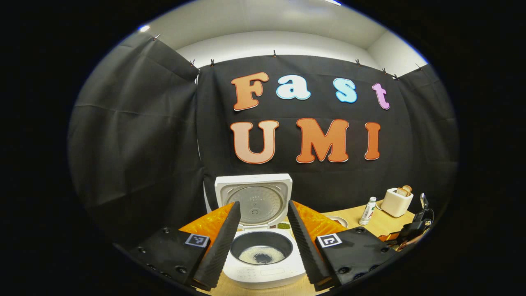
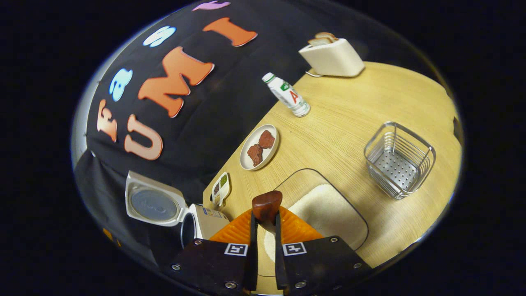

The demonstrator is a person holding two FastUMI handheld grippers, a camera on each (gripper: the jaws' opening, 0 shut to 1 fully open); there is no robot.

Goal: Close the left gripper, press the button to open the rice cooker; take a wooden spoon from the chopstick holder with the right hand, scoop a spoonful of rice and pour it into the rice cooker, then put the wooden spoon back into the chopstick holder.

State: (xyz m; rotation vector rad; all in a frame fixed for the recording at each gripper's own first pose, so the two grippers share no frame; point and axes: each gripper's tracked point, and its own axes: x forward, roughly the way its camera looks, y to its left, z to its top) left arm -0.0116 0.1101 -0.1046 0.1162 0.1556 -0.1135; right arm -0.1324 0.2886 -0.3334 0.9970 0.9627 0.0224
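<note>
Wooden spoon [image 2: 267,205] pinched in my right gripper [image 2: 263,234]; I'd carry it level to the rice cooker [image 2: 205,222] at nine o'clock.

Even overhead light, bright ceiling strip [image 1: 335,2] glared at top, wooden table [image 2: 370,98] evenly lit with soft shadows, strong fisheye bending at edges, focus stayed sharp.

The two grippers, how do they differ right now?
The left gripper has its fingers spread wide and holds nothing; the right gripper is shut on the wooden spoon. The left one looks at the open rice cooker; the right one hangs over the rice tray. Both have orange and black fingers.
</note>
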